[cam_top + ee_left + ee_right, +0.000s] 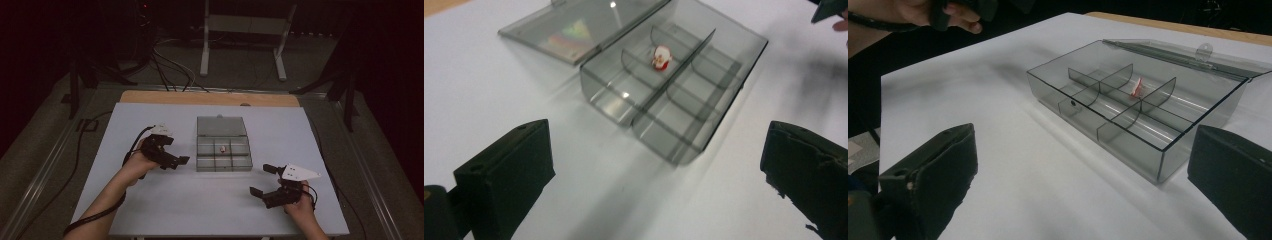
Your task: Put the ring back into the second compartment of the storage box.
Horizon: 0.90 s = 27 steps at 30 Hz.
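High view: figurine point(222, 148) probably mid-box point(223, 163), between jaws.

No readable text, label, brand, number or sign appears on anything here.

figurine point(1138, 88) (half behind divider)

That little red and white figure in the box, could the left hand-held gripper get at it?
Probably yes: the lid lies open, the left hand-held gripper is open, but the figure sits between narrow dividers.
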Available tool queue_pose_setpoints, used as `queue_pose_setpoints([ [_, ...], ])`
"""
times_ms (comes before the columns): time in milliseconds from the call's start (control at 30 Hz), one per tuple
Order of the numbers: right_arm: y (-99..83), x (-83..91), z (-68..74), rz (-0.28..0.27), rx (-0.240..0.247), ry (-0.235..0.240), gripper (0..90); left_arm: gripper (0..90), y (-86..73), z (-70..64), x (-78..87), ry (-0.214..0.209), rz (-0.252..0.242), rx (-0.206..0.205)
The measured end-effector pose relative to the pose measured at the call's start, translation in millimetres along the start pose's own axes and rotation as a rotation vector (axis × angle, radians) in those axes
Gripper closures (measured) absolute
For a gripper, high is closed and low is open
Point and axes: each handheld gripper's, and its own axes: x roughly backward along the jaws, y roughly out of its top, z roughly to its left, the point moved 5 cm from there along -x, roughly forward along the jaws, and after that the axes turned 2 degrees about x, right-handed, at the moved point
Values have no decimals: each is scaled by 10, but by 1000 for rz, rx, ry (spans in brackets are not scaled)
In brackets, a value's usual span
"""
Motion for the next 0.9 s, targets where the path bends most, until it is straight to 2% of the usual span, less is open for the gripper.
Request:
queue_pose_setpoints([
  [133, -1, 0, 0, 0, -1, -2, 0, 18, -154, 9, 76, 1, 0, 10],
  [233, -1, 4, -8, -2, -1, -4, 0, 18, -281, 29, 118, 21, 7, 5],
  [367, -6, -2, -8, 3, -3, -4, 0, 18, -438, 93, 176, 29, 9, 34],
  [467, -7, -8, -4, 5, 0, -5, 0, 18, -521, 108, 217, 22, -11, 60],
  [733, -10, -3, -9, 6, -3, -10, 0, 18, -740, 79, 251, 31, 7, 67],
  [900, -11, -5, -6, 8, -2, -9, 0, 19, -869, 79, 303, 16, 11, 69],
])
